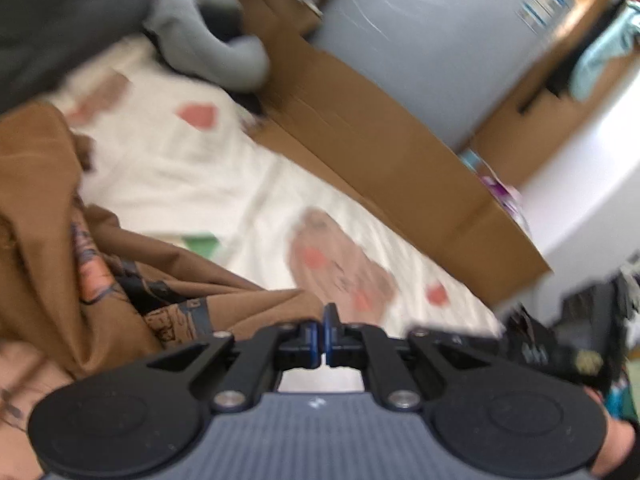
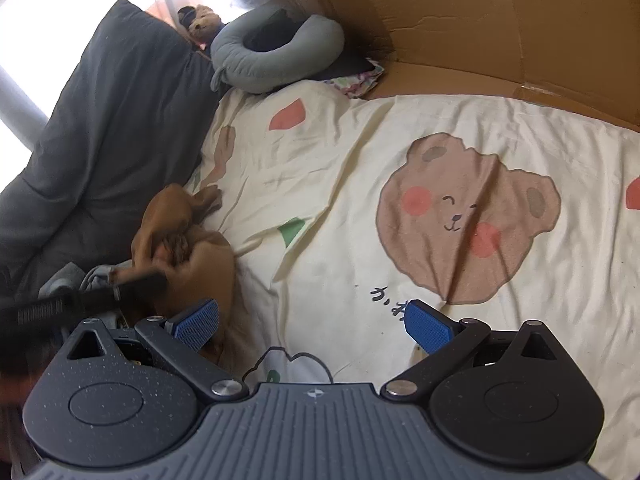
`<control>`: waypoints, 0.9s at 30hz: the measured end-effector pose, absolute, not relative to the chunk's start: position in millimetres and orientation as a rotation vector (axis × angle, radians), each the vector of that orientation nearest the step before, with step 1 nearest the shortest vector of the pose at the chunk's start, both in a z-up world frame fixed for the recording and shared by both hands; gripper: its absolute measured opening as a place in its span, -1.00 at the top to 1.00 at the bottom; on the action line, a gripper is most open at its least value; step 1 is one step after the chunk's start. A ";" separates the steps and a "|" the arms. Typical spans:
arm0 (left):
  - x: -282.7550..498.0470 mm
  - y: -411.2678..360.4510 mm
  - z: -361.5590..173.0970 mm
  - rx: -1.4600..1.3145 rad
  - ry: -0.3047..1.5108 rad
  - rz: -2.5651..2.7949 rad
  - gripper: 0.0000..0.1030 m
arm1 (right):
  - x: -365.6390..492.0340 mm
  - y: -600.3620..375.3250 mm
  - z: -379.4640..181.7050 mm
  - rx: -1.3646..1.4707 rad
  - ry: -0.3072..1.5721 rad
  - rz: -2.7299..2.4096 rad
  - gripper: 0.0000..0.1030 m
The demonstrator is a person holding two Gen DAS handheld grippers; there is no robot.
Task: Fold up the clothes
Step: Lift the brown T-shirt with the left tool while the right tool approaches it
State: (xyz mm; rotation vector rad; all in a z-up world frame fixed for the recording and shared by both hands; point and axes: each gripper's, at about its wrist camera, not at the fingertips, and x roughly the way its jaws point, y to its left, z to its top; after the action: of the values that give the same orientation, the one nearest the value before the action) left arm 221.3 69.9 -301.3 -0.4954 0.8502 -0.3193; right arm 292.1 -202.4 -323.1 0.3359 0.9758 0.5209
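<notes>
A brown garment with a printed panel lies bunched on the left of the cream bed sheet. One corner of it runs up into my left gripper, whose blue pads are shut on that cloth. The left wrist view is blurred by motion. In the right wrist view the same brown garment is crumpled at the sheet's left edge, with the left gripper as a dark blur over it. My right gripper hovers open above the sheet, nothing between its fingers.
A large bear print marks the sheet. A dark grey duvet is heaped on the left. A grey ring pillow and a soft toy lie at the head. Flattened cardboard lines the far side.
</notes>
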 end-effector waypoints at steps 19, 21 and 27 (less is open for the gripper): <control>214.3 107.4 -262.4 -0.465 0.793 -0.208 -0.29 | 297.5 -204.7 -330.7 0.306 0.988 0.512 -0.97; 217.6 118.4 -265.7 -0.464 0.791 -0.122 -0.29 | 302.0 -200.8 -331.1 0.287 0.988 0.523 -0.97; 216.5 151.4 -293.1 -0.493 0.796 0.138 -0.29 | 316.1 -184.2 -343.3 0.225 1.014 0.567 -0.97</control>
State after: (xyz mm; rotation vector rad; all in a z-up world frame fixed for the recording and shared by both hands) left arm 216.5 151.4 -293.1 -0.4931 0.7961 0.1376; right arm 316.1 -184.2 -343.3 0.2252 1.0140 0.5670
